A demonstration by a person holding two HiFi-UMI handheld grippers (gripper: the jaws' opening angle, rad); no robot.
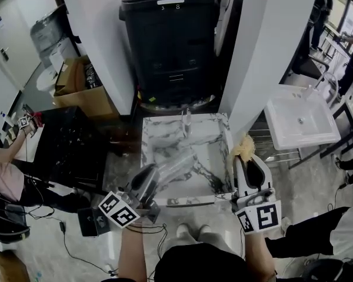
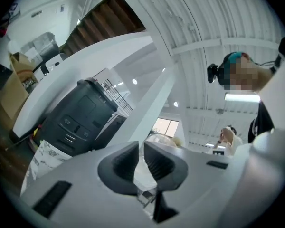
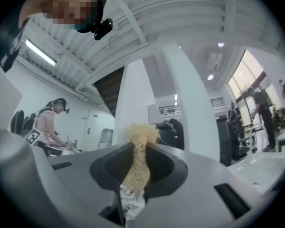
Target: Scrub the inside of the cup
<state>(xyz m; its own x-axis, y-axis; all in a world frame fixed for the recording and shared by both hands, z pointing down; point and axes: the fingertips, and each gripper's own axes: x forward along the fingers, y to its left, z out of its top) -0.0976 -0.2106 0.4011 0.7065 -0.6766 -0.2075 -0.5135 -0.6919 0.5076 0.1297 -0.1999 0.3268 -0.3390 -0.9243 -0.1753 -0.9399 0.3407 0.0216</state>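
In the head view my left gripper (image 1: 155,174) is shut on the rim of a clear glass cup (image 1: 179,163), which lies tilted over the marble-patterned sink (image 1: 215,135). In the left gripper view the left gripper (image 2: 141,148) has its jaws nearly together, with the cup's glass wall (image 2: 161,139) pinched between them. My right gripper (image 1: 247,159) hovers at the sink's right edge, apart from the cup, shut on a yellowish fibrous scrubber (image 1: 245,147). In the right gripper view the scrubber (image 3: 142,134) sticks up from between the jaws of the right gripper (image 3: 138,152).
A small faucet (image 1: 186,122) stands at the sink's back edge, with a large black machine (image 1: 167,34) behind it. A white basin (image 1: 300,119) sits to the right. On the left are a black table (image 1: 70,145), a cardboard box (image 1: 79,87) and a person (image 1: 3,178).
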